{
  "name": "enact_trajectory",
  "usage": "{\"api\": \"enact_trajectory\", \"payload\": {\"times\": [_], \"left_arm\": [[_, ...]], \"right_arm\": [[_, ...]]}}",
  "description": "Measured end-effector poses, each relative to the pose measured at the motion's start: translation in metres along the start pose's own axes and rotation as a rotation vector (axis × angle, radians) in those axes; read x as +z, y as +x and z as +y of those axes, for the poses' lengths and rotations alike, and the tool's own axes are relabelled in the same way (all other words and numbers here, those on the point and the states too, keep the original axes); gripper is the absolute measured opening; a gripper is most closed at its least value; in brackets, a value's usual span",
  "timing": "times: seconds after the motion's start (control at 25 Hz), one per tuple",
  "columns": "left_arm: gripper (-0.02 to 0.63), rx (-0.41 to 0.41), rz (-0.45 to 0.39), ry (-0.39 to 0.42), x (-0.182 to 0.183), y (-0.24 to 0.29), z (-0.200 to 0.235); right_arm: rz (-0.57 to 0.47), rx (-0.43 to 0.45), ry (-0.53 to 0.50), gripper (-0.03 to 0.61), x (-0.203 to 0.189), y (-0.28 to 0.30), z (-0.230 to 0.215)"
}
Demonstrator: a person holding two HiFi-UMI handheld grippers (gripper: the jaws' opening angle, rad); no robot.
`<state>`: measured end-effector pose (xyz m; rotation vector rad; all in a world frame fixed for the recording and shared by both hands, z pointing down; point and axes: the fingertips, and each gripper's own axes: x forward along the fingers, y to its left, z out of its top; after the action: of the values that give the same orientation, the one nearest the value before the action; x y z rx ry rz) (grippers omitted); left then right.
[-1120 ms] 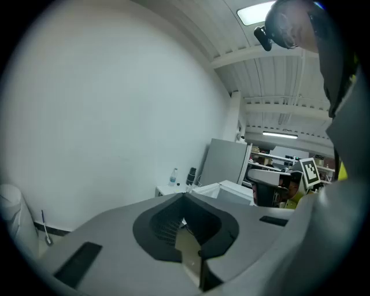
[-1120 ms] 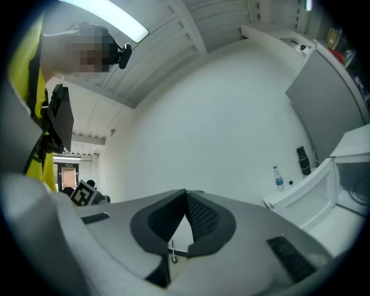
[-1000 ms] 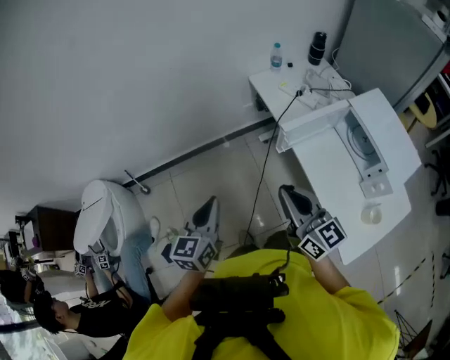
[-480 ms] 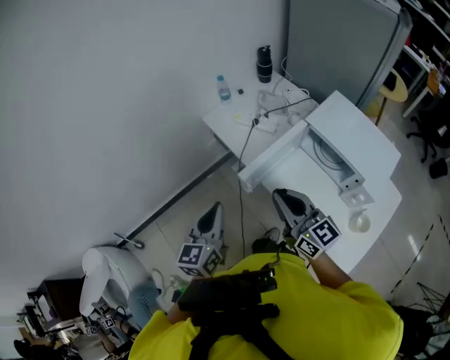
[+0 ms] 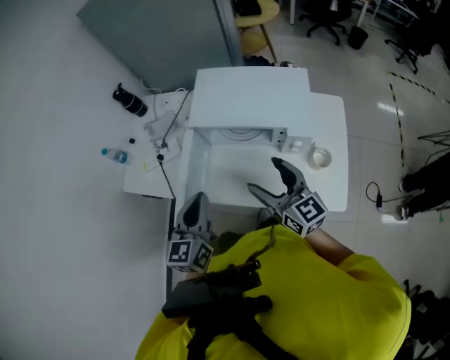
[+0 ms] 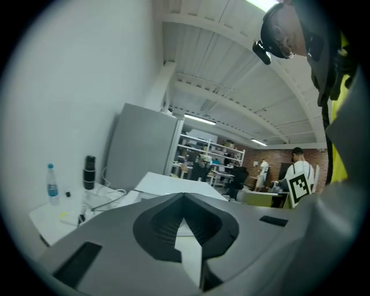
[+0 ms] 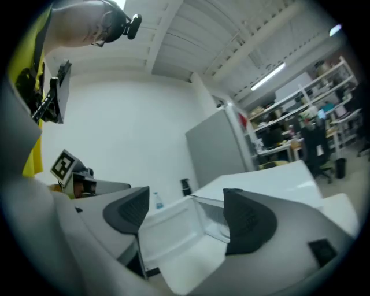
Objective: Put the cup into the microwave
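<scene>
A white microwave (image 5: 249, 98) stands on a white table (image 5: 330, 190) with its door (image 5: 195, 165) swung open to the left. A small pale cup (image 5: 321, 157) sits on the table just right of the microwave's front. My right gripper (image 5: 264, 176) hovers before the open cavity, left of the cup and apart from it. Its jaws are opening and nothing is between them. In the right gripper view, that gripper (image 7: 186, 218) frames the open door (image 7: 173, 231). My left gripper (image 5: 198, 202) hangs shut and empty at the door's near edge, its pads (image 6: 173, 222) meeting.
A low side table (image 5: 144, 179) left of the microwave carries a water bottle (image 5: 114, 155), a black flask (image 5: 131, 100) and cables (image 5: 165, 126). A grey partition (image 5: 162, 35) stands behind it. Office chairs (image 5: 256, 10) and a person (image 6: 298, 173) are farther off.
The head view has swung from the wall and floor round onto the table. Both grippers have come round to face the microwave. The right jaws have gone from shut to open.
</scene>
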<state>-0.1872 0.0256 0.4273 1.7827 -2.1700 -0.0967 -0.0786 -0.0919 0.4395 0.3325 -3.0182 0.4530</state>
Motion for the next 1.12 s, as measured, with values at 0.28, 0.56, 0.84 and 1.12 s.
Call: {"api": "enact_trajectory", "payload": {"times": [0.28,0.56,0.84,1.12], "left_arm": [[-0.005,-0.286,0.11,0.048,-0.039,0.103,-0.056],[-0.005,-0.354,0.355,0.09,-0.118,0.149,-0.078],[-0.006,-0.348,0.448,0.07,-0.161,0.149,-0.079],[-0.006,-0.275,0.432,0.063,-0.161,0.149,-0.054]], "right_arm": [[0.165,-0.718,0.028,0.474,-0.117,-0.124,-0.182],[0.351,-0.926,0.138,0.541,-0.262,-0.149,-0.304],[0.285,-0.892,0.083,0.52,-0.277,-0.118,-0.352],[0.354,-0.888,0.033,0.466,-0.272,-0.12,-0.343]]}}
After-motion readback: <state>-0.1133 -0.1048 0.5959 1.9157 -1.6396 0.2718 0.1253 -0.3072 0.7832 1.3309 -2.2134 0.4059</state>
